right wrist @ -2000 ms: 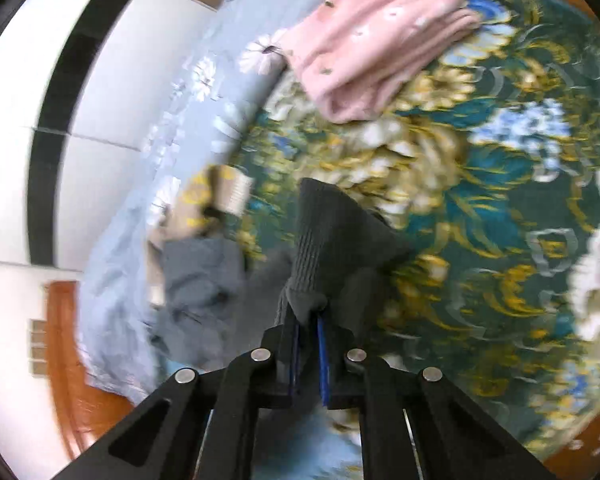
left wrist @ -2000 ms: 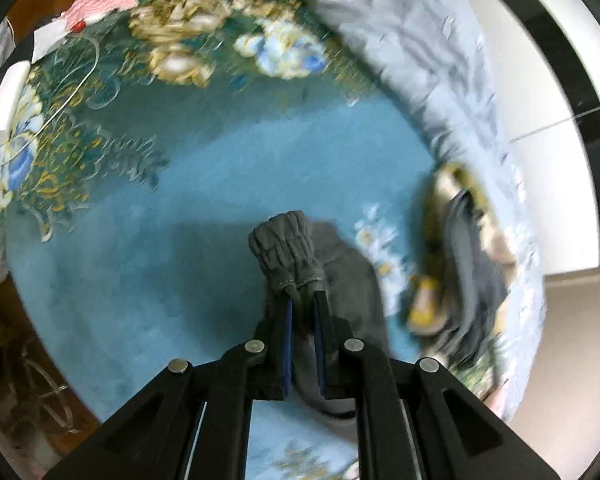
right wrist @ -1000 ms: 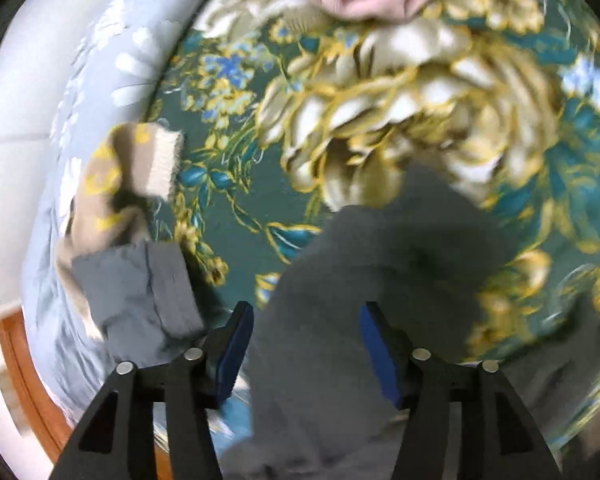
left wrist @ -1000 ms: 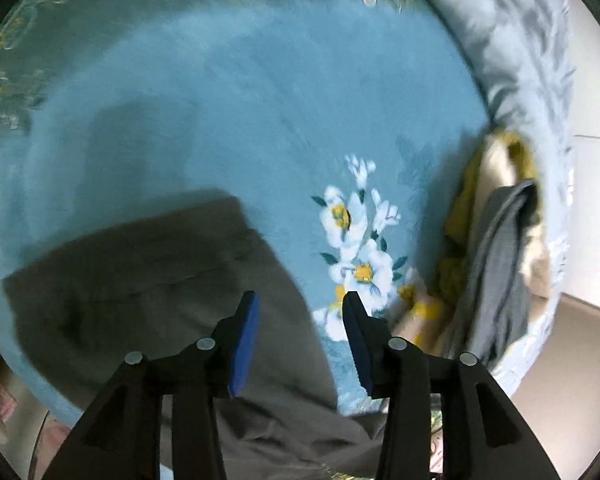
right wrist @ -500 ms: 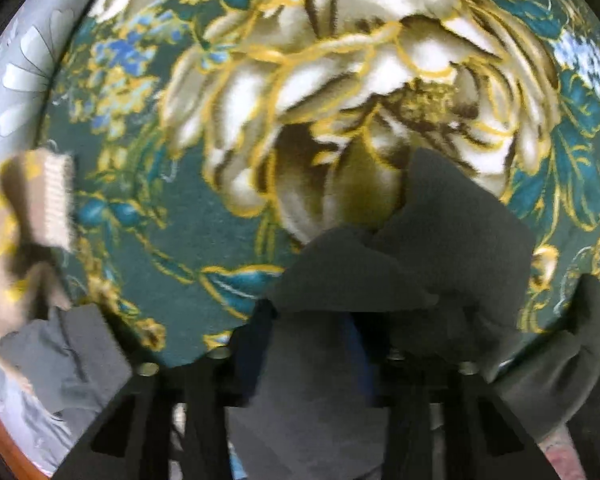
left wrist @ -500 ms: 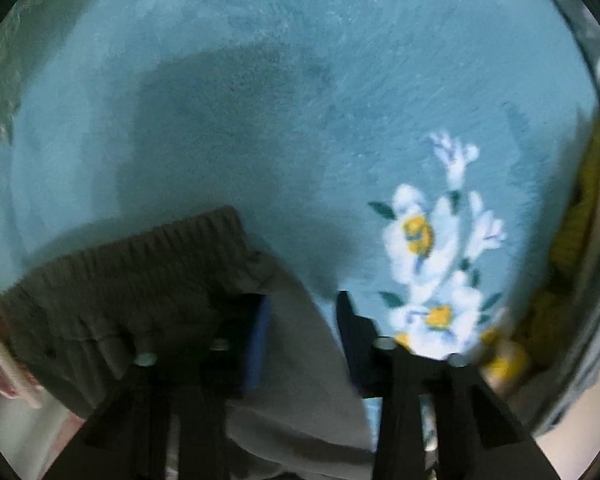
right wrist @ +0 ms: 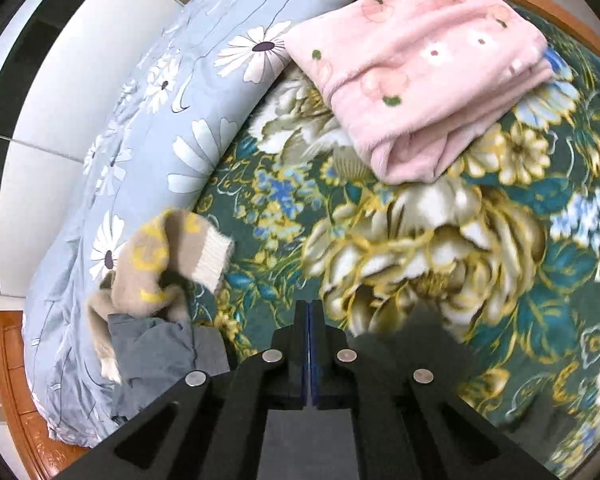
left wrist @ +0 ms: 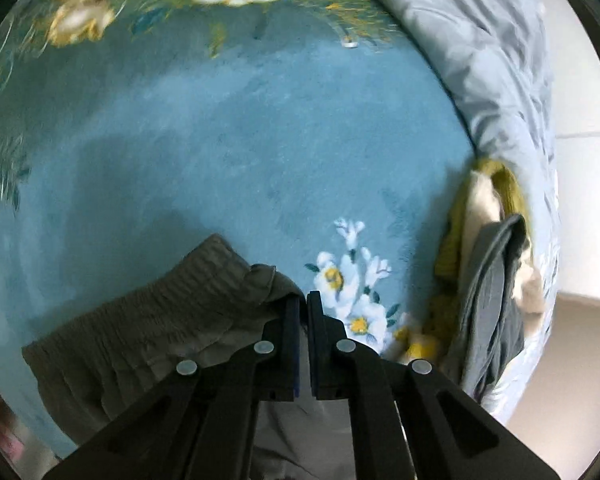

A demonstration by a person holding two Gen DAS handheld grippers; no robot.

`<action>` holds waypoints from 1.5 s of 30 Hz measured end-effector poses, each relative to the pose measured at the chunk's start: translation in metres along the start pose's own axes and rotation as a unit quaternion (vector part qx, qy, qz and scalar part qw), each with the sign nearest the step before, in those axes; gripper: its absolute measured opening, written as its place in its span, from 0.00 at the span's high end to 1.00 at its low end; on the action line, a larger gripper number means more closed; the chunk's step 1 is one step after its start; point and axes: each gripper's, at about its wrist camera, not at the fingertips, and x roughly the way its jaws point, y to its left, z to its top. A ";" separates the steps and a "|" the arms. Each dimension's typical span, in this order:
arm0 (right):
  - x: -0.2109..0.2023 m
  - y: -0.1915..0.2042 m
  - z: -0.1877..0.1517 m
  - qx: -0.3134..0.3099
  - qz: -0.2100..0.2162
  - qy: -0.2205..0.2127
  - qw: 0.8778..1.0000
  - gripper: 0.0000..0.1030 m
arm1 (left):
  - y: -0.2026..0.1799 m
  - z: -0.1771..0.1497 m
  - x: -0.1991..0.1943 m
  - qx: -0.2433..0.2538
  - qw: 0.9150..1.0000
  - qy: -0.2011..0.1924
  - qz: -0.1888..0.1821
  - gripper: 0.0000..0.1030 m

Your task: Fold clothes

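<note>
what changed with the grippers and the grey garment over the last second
Both grippers, open a second ago, have just been closing. The left gripper now pinches the grey garment beside its waistband; the right gripper is shut, its hold unclear. The pink blanket stays folded.

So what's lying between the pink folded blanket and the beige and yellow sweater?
Only bare floral bedspread between pink blanket and sweater, in the right wrist view.

The trousers (left wrist: pixel 148 332) lie on the bed blanket (left wrist: pixel 240 152), low and to the left in the left wrist view. A pile of clothes (left wrist: pixel 488 280) sits to their right, at the bed's edge, against the quilt (right wrist: pixel 148 128). A folded blanket (right wrist: pixel 428 72) lies farther back, beside the quilt.
</note>
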 end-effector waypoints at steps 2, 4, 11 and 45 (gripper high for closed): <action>0.015 -0.002 0.000 0.017 0.006 0.037 0.999 0.99 | 0.002 -0.004 0.005 -0.015 1.000 0.004 -0.002 0.97; 0.033 -0.006 -0.008 0.038 -0.007 0.080 0.996 0.96 | -0.002 -0.013 0.011 -0.031 0.999 0.006 -0.004 0.97; 0.095 -0.024 -0.037 0.132 -0.044 0.133 0.981 0.38 | -0.021 -0.008 -0.004 0.011 1.000 -0.005 0.001 0.97; 0.051 -0.039 -0.049 0.069 -0.065 0.133 0.987 0.95 | -0.025 -0.031 0.056 -0.046 0.992 0.094 0.067 0.96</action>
